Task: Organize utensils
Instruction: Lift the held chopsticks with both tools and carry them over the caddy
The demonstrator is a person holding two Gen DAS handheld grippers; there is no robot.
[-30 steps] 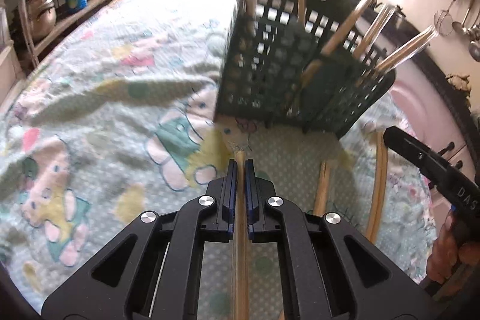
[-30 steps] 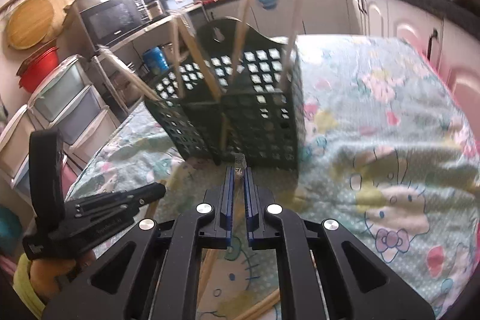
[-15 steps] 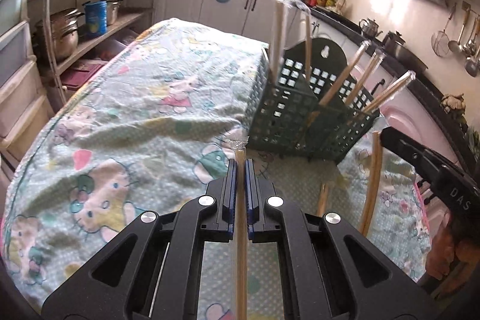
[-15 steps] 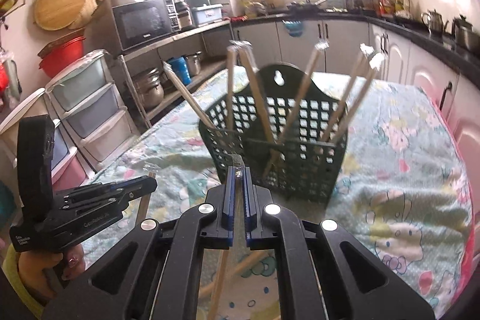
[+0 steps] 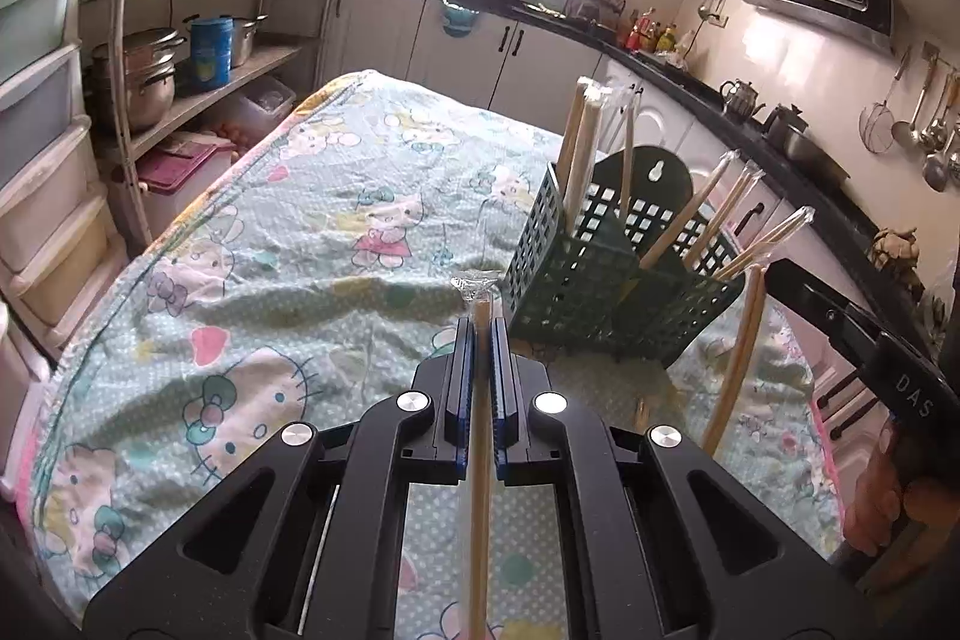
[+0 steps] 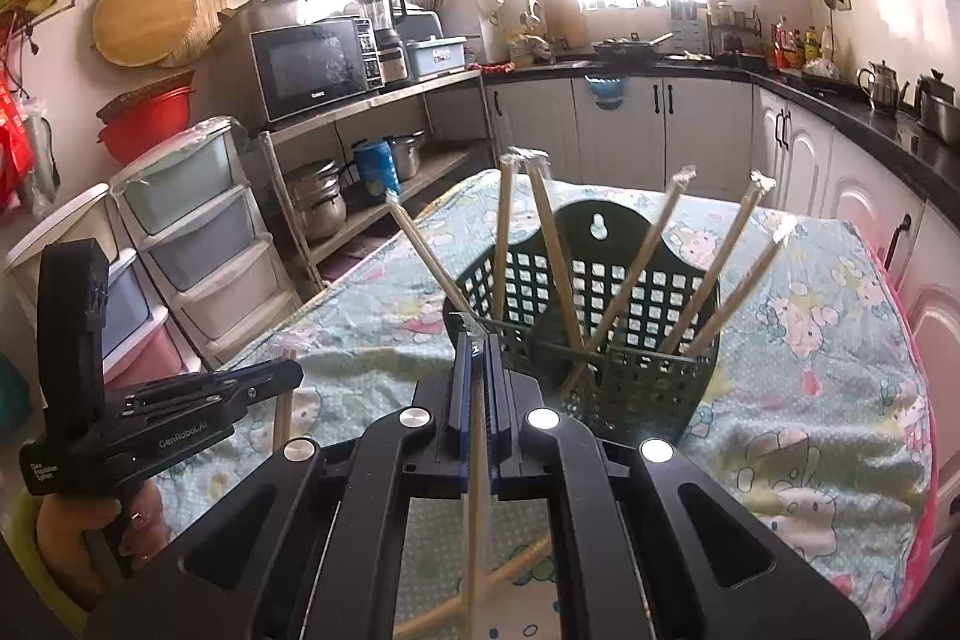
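Both grippers have been lifted and drawn back since the earlier frames, so the green basket [image 5: 606,274] now sits lower and smaller ahead of them on the patterned cloth [image 5: 252,280]. The left gripper [image 5: 482,334] is clamped on a wrapped chopstick pair [image 5: 480,460], and the right gripper [image 6: 474,346] is likewise closed tight on another wrapped pair [image 6: 477,472]. Each held pair runs lengthwise along the fingers, its tip pointed forward and slightly down toward the basket. The basket lies ahead and to the right of the left gripper, and almost straight ahead of the right one, which is judged nearer. The sticks are seen as slim, pale wood in clear sleeves with crimped tops; several already stand leaning in the basket's compartments.
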